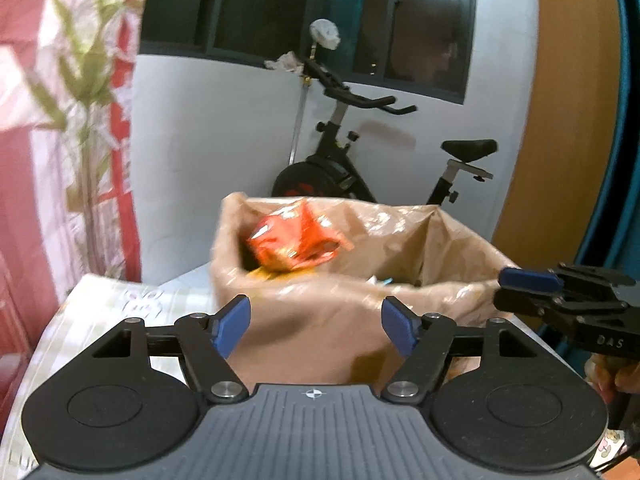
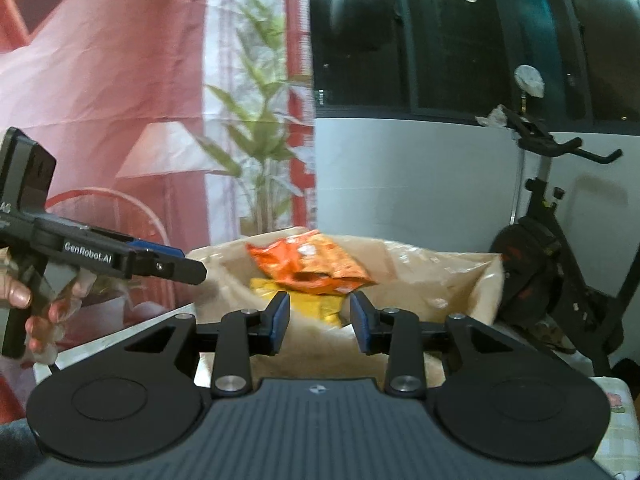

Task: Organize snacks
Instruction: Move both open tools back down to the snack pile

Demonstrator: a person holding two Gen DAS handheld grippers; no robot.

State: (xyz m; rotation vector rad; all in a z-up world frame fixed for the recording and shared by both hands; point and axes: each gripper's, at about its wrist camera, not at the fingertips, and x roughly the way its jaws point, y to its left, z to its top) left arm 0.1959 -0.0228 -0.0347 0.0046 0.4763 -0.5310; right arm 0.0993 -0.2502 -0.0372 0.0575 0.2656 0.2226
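Step in hand, judged: loading snacks into brown paper bag point(image 1: 320, 320), standing open on the desk point(image 1: 120, 300). One orange packet point(image 2: 308, 264) lying at the bag's mouth, over one yellow packet point(image 2: 304, 300) deeper inside; further contents unclear. Left gripper point(image 1: 316, 320) just before the bag's near wall, fingers apart, empty. Right gripper point(image 2: 320, 322) just before the bag, fingers apart, empty. Next move likely calls for fetching another snack; none visible outside the bag.

Your bench and its load

You have a bench point(image 1: 100, 312) under a pale checked cloth point(image 1: 168, 300); the open brown paper bag point(image 1: 320, 320) stands directly on it.
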